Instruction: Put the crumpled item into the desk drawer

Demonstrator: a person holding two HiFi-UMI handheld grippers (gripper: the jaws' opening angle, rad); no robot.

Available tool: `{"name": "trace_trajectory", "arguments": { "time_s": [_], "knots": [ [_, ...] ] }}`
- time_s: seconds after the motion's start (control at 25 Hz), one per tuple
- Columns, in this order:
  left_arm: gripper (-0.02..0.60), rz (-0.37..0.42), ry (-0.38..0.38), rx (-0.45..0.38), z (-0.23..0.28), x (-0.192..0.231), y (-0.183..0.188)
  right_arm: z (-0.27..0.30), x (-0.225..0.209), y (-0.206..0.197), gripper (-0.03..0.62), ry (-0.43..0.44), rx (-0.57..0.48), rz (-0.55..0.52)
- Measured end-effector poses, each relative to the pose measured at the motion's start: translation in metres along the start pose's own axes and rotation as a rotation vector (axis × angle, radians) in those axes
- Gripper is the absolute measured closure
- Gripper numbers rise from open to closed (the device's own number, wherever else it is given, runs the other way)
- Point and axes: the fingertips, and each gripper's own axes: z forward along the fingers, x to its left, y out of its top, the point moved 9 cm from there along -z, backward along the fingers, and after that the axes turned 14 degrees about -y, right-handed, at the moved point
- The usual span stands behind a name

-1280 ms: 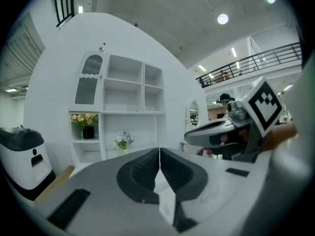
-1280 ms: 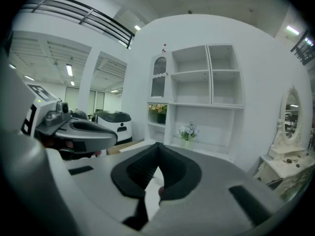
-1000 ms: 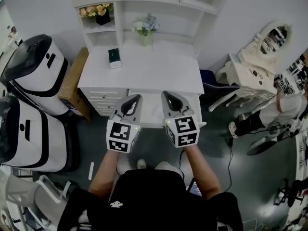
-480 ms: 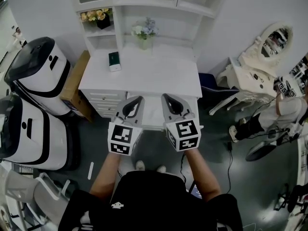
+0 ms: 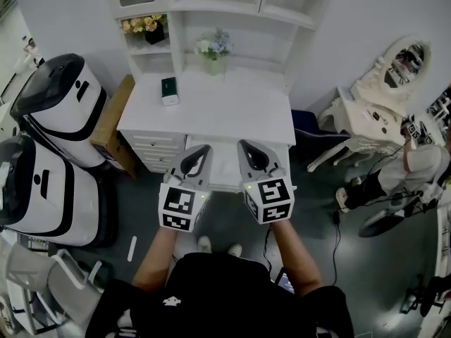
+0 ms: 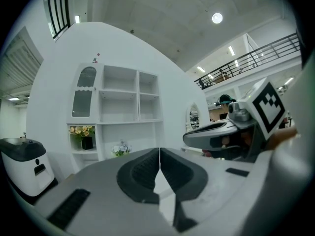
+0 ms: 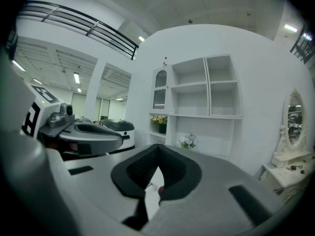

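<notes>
A white desk (image 5: 232,111) with a shelf hutch stands in front of me. Its middle drawer (image 5: 220,166) looks pulled out under the desktop edge. My left gripper (image 5: 199,149) and right gripper (image 5: 246,146) hover side by side over that drawer, both pointing at the desk. The left gripper (image 6: 159,157) has its jaws closed together with nothing between them. The right gripper (image 7: 158,155) is also shut and empty. I see no crumpled item in any view; the drawer's inside is mostly hidden by the grippers.
A small dark-green box (image 5: 169,90) lies on the desktop and a flower vase (image 5: 213,49) stands at its back. Two white machines (image 5: 56,111) and a cardboard box (image 5: 109,118) stand left. A white vanity (image 5: 384,97), a chair (image 5: 331,136) and a person (image 5: 416,162) are right.
Both grippers stay shut and side by side, drifting slightly lower in the view. Nothing was picked up or released.
</notes>
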Motion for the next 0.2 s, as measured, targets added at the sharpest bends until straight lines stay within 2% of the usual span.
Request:
{"name": "trace_trajectory", "arguments": {
  "time_s": [0.2],
  "knots": [
    [0.574,-0.001,0.002,0.001,-0.0019,-0.0031,-0.0003,-0.0034,0.0008,-0.0013,0.597,0.004,0.003,-0.002]
  ]
}}
